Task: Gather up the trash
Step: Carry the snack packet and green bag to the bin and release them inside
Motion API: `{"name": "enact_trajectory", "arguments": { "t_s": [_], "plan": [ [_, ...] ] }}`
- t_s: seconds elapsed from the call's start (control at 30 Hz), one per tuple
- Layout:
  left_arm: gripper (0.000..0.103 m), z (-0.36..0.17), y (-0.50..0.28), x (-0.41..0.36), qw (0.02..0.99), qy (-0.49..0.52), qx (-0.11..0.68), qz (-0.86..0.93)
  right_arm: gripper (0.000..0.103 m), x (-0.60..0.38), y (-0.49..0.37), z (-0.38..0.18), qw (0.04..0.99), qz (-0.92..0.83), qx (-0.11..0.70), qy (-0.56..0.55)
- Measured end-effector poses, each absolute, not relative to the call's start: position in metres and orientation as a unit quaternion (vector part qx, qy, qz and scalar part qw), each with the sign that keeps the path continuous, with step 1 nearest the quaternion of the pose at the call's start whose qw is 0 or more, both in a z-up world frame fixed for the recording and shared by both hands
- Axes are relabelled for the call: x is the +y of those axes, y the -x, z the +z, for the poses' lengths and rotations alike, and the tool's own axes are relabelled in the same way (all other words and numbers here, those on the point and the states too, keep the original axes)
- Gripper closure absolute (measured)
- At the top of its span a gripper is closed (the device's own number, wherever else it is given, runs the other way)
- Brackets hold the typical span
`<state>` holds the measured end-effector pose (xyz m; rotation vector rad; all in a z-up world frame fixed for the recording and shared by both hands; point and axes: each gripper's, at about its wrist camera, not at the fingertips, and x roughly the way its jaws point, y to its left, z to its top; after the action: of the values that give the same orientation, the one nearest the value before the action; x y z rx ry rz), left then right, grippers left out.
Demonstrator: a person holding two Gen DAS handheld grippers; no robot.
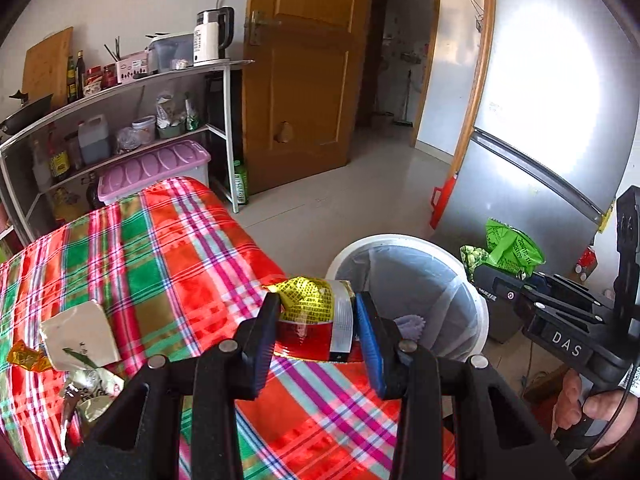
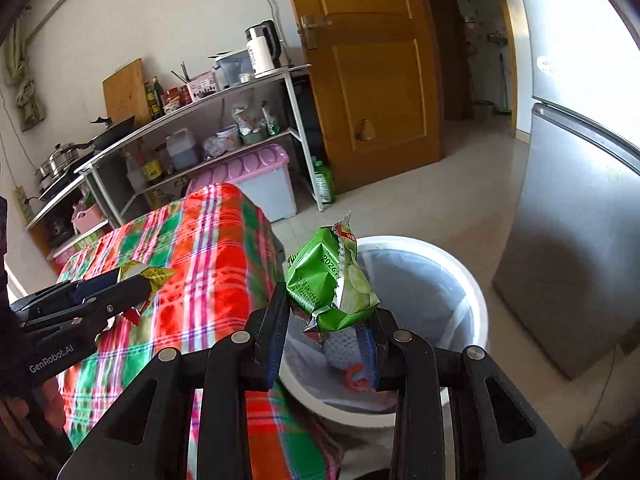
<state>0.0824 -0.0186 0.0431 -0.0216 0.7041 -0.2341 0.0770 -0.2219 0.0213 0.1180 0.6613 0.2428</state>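
Observation:
My left gripper (image 1: 318, 320) is shut on a red, yellow and silver snack wrapper (image 1: 316, 316), held over the table's right edge beside the white trash bin (image 1: 482, 312). It also shows in the right wrist view (image 2: 144, 280). My right gripper (image 2: 326, 316) is shut on a crumpled green snack bag (image 2: 330, 280), held over the bin's near left rim (image 2: 478, 300). The green bag also shows in the left wrist view (image 1: 508, 252). The bin has a clear liner and some trash inside. More wrappers (image 1: 80, 344) lie on the plaid tablecloth (image 1: 168, 264) at the left.
A metal shelf rack (image 1: 120, 120) with bottles, a kettle and a pink-lidded box stands behind the table. A silver fridge (image 1: 552, 120) stands right of the bin. A wooden door (image 1: 304, 72) stands open onto a tiled floor and hallway.

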Motion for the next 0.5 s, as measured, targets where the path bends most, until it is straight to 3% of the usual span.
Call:
{"name": "enact_trajectory", "arguments": {
  "t_s": [0.5],
  "plan": [
    [0.063, 0.022, -0.110, -0.081, 0.915, -0.009, 0.376, -0.146, 0.070, -0.275, -0.092, -0.014, 0.920, 0.085, 0.377, -0.063]
  ]
}}
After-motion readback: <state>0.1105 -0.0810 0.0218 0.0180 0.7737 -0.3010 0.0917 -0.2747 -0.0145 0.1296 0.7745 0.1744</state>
